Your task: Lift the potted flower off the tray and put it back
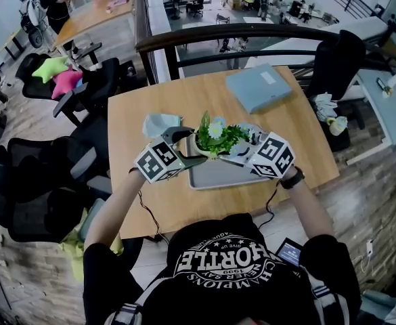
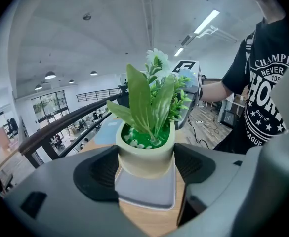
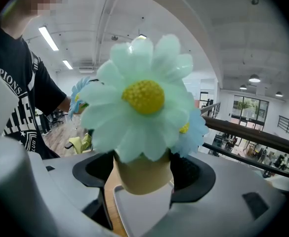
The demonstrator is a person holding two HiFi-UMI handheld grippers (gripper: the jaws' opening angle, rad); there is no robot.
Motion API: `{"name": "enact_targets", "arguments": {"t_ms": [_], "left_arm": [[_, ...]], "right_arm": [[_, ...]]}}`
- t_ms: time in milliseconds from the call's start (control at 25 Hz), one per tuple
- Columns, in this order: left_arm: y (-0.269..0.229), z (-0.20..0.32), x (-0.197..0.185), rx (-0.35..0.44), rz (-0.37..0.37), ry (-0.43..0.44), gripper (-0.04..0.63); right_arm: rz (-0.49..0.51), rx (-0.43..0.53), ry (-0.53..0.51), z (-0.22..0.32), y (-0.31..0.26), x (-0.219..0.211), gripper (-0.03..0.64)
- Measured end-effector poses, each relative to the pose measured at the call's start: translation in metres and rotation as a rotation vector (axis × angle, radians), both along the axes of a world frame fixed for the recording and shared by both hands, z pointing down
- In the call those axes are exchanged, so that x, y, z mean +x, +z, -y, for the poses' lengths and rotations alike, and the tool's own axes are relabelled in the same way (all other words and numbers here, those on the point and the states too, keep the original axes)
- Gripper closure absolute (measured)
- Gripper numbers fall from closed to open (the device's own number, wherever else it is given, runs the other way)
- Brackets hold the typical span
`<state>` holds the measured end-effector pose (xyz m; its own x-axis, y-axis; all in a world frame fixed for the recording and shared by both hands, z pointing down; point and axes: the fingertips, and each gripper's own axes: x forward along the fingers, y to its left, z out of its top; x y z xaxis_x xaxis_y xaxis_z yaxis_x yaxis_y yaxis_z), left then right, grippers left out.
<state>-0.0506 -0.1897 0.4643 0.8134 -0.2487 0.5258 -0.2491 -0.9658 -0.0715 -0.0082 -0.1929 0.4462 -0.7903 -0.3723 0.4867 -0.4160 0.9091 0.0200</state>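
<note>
Head view: the potted flower [image 1: 214,139] hangs just over the tray [image 1: 218,176], on the near side of the surface [image 1: 150,202]. Left gripper view: the left tool [image 2: 145,168] clamps its pot's sides. Right gripper view: the right tool [image 3: 142,174] does likewise. It is probably light, rigid and smooth; hold the pot wall, not the petals.

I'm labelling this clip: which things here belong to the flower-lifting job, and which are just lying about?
In the job: potted flower, gripped by the left gripper and the right gripper; tray beneath it.
Lying about: grey folder and pale cloth, both on the table.
</note>
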Motion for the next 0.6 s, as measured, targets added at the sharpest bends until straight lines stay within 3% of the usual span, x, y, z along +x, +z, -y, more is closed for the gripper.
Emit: {"name": "enact_targets", "arguments": {"t_ms": [600], "left_arm": [[-0.002,0.006,0.032,0.008,-0.008,0.074,0.227]], "right_arm": [[0.016,-0.005,0.071,0.003,0.0,0.032,0.241]]}}
